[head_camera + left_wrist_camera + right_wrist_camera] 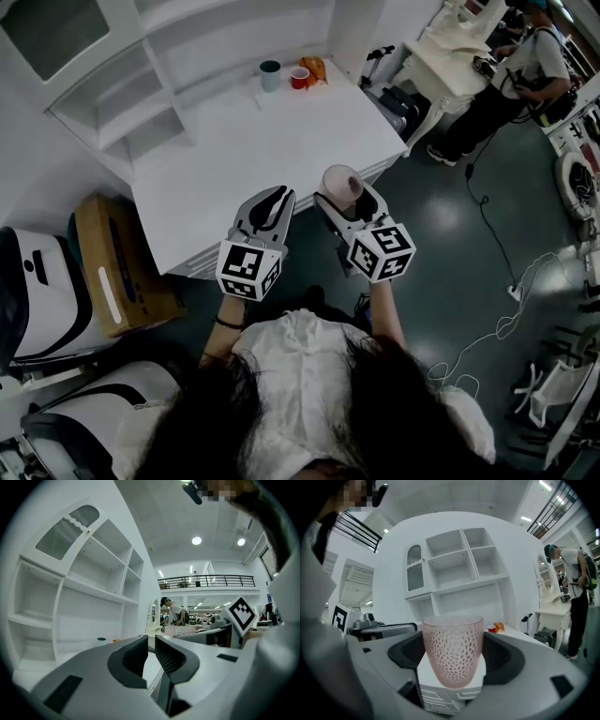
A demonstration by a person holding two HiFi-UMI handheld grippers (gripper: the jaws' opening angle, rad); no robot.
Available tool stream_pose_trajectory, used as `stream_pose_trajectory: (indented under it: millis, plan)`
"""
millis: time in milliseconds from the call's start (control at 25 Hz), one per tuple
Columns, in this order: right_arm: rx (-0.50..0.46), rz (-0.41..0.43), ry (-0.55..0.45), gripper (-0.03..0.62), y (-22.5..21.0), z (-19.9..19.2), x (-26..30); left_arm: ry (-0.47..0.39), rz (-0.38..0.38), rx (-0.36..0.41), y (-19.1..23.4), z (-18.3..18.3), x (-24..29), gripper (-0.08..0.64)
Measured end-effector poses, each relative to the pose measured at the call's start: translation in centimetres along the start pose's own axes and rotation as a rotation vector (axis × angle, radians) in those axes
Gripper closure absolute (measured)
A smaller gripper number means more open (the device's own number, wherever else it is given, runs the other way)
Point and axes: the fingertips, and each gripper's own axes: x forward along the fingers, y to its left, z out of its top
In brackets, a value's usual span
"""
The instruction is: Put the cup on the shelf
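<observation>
A pink glass cup [452,648] with a dimpled pattern stands upright between the jaws of my right gripper [453,660], which is shut on it. From the head view the cup [341,182] and right gripper [349,194] hover over the front edge of the white table [272,141]. My left gripper [274,201] is just to the left, shut with nothing in it; its pads [165,654] almost touch. The white shelf unit [459,559] with several open compartments rises behind the table [93,588], at the head view's upper left [141,89].
At the table's far edge stand a teal cup [270,74], a red cup [299,77] and an orange object [314,67]. A cardboard box [117,267] lies on the floor to the left. A person [525,66] works at a white dresser at the right. Cables [497,319] trail across the floor.
</observation>
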Motion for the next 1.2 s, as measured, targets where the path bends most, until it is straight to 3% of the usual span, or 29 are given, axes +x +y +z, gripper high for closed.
stream_pose_trajectory:
  millis: [480, 760, 1200]
  plan:
    - [-0.028, 0.081, 0.021, 0.245, -8.3, 0.8, -1.7, 0.022, 0.075, 0.019, -4.5, -1.1, 6.6, 0.502]
    - [-0.062, 0.107, 0.016, 0.245, -11.0, 2.2, -1.2, 0.048, 0.091, 0.032, -4.8, -1.0, 8.1, 0.502]
    - [-0.138, 0.134, -0.066, 0.245, -15.8, 9.0, 2.8, 0.041, 0.063, 0.081, -3.4, 0.6, 12.8, 0.502]
